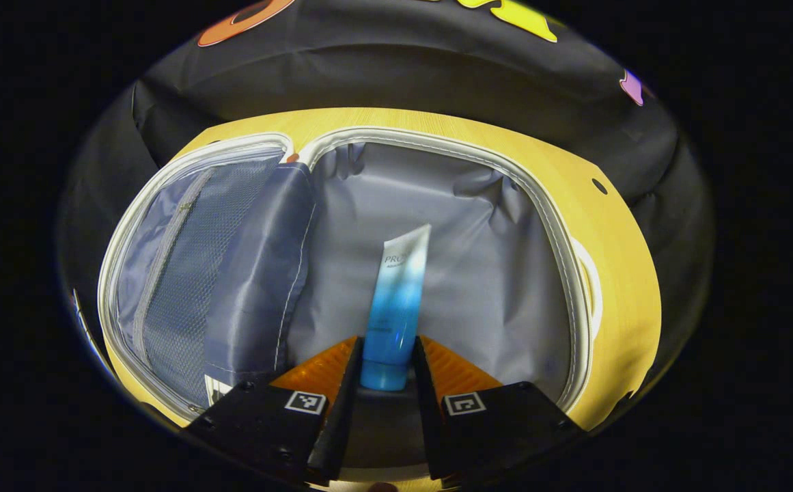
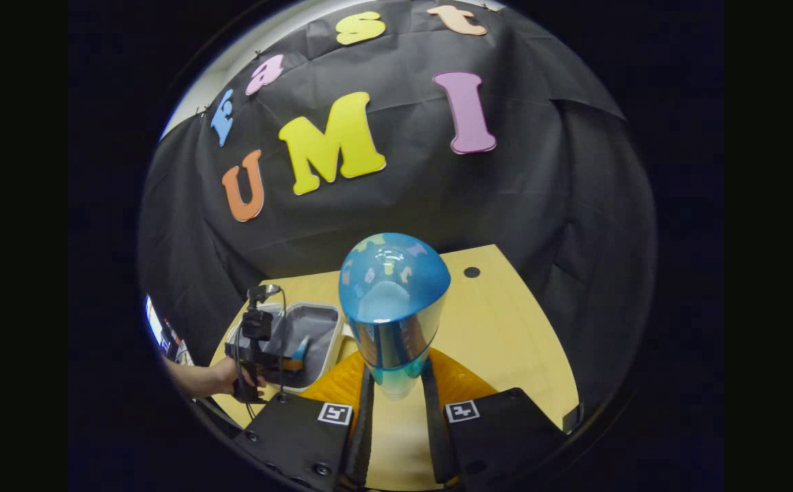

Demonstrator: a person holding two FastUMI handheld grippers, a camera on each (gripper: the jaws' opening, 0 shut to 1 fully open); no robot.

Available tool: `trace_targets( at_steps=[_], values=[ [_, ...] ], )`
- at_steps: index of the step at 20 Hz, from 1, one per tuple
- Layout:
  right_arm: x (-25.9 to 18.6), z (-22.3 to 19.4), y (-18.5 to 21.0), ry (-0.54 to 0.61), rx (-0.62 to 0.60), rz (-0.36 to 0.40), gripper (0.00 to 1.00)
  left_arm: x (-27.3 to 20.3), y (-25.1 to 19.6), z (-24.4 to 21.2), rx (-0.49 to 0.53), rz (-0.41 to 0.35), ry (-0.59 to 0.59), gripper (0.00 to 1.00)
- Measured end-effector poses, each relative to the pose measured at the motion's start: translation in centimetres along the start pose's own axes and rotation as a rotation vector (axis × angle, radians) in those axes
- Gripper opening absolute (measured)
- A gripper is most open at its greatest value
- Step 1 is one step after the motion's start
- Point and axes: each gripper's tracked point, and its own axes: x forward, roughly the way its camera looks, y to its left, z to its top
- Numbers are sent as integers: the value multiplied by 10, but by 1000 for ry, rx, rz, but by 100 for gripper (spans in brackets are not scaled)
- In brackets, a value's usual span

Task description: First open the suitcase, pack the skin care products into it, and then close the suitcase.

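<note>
- A blue-and-white tube (image 1: 396,301) sits between the fingers of the left claw (image 1: 386,372), cap end toward the camera; both fingers press its lower sides, so it is gripped.
- The tube hangs over the open suitcase (image 1: 574,273), above the grey lining of its larger half; the crimped end points toward the suitcase's far rim.
- Left of the tube lies the suitcase's mesh zip pocket (image 1: 184,273).
- The suitcase rests on the wooden table (image 1: 628,273).
- The right claw (image 2: 396,383) clamps a blue bottle (image 2: 393,301) with a glossy domed top, held above the table, right of the suitcase.
- A hand (image 2: 232,376) holds the left claw at the suitcase.
</note>
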Motion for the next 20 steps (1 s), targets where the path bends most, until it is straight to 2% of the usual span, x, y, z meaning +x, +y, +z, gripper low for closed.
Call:
trace_targets(
  at_steps=[1,2,3,4,7,8,11,13,14,17,20],
  values=[
    [5,-4,9,16,-21,23,30,-5,-1,3,-1,-2,-9,64],
    [9,-7,21,31,-37,49,33,-9,-3,5,-6,-9,-20,64],
    [15,-8,34,45,-57,74,30,-16,-4,9,-12,-16,-39,70],
    [23,-10,46,56,-82,98,33,-26,-6,13,-22,-32,-68,84],
    [56,-13,95,91,-149,184,33,-75,-2,29,-71,-73,-220,87],
    [72,-18,115,109,-163,217,33,-94,5,29,-87,-76,-272,97],
    [123,-45,175,207,-148,303,33,-133,43,12,-140,-35,-351,100],
    [156,-70,202,277,-149,301,30,-151,70,-11,-193,-3,-361,99],
    [174,-86,212,311,-151,287,33,-158,85,-24,-226,13,-360,99],
    [216,-139,221,425,-146,205,33,-171,122,-57,-342,47,-361,99],
    [233,-171,218,509,-118,128,33,-180,157,-82,-418,86,-350,99]
  ],
)
